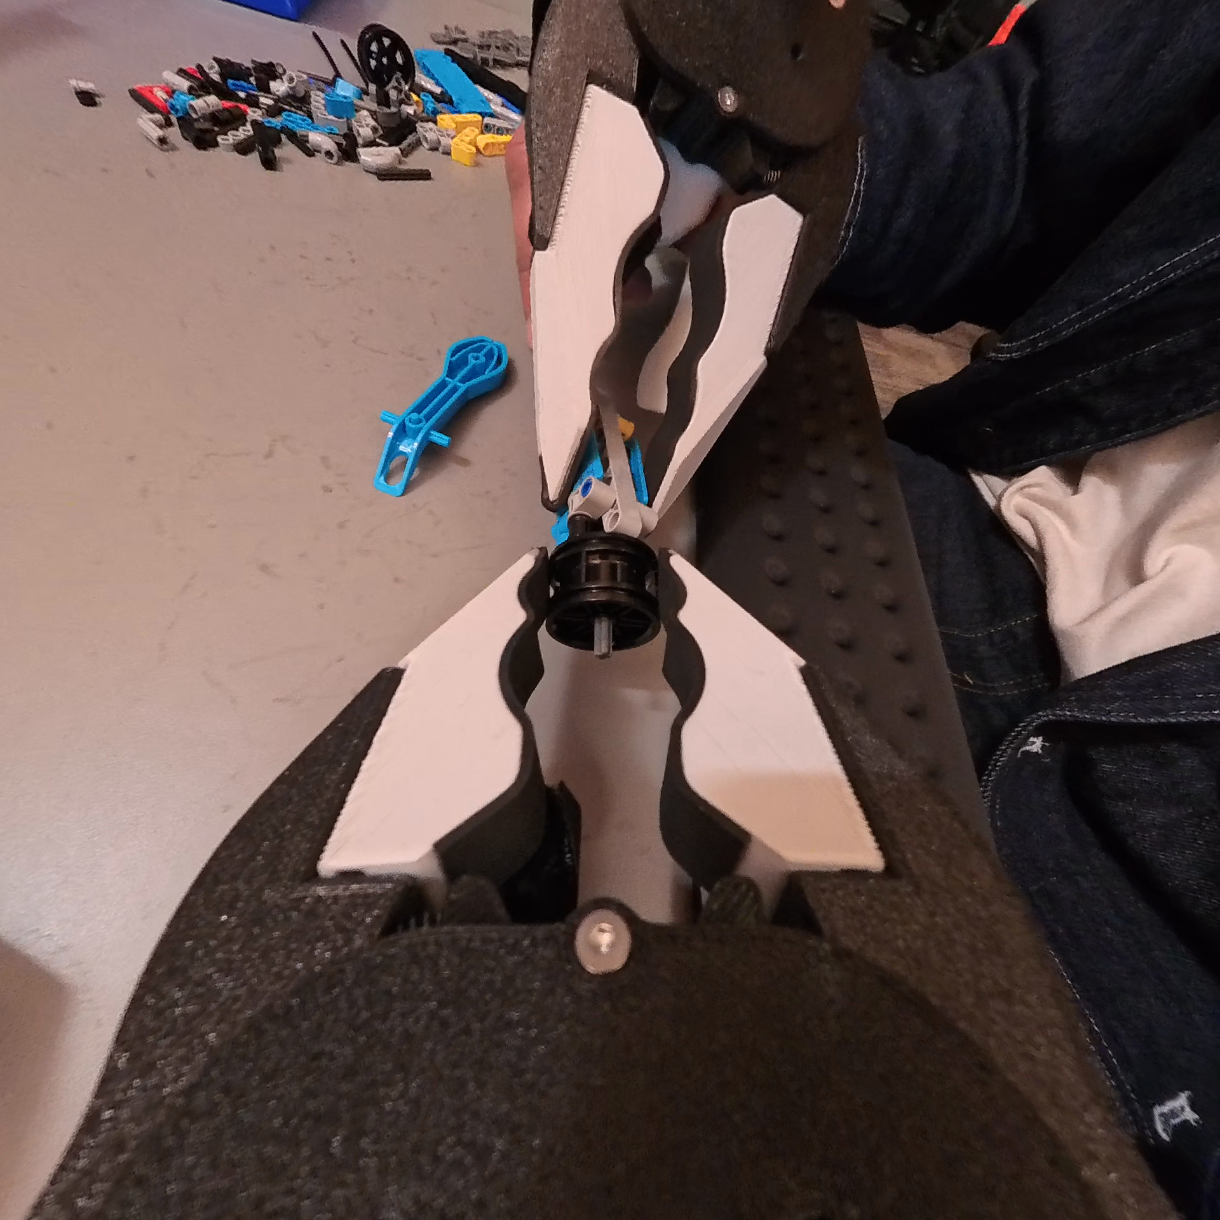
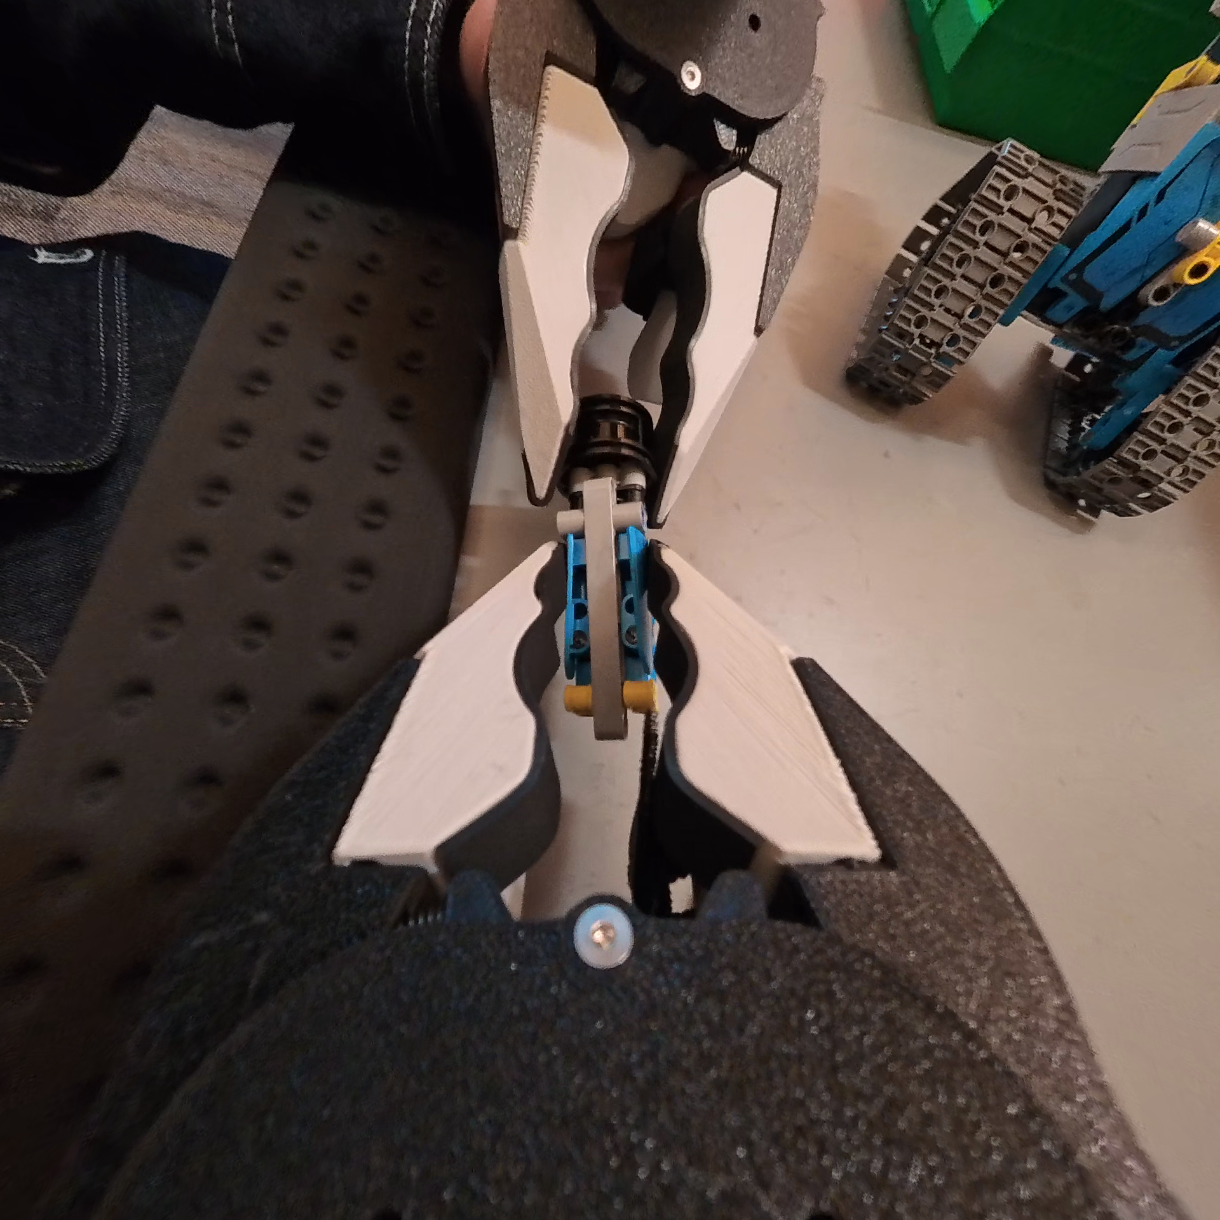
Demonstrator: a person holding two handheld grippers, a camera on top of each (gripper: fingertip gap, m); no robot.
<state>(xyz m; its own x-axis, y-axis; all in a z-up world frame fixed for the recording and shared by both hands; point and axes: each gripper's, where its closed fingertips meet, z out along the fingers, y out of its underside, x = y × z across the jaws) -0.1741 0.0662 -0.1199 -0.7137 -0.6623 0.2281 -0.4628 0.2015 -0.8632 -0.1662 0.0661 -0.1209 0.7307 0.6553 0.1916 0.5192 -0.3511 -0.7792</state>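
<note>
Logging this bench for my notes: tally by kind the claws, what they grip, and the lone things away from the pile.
Claws: 2, left claw and right claw
Black wheel: 1
Blue-and-grey assembly: 1
Loose blue lever: 1
Tracked model: 1
Green box: 1
Total: 7

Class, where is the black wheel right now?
The black wheel sits mid-frame in the left wrist view, gripped by the left hand-held gripper.

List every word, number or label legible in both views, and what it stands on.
No text is legible.
White stitched marks on dark denim clothing: too blurred to read.
Green plastic box: no visible print.
Black plastic wheel, blue and grey brick assembly: unmarked.
</note>
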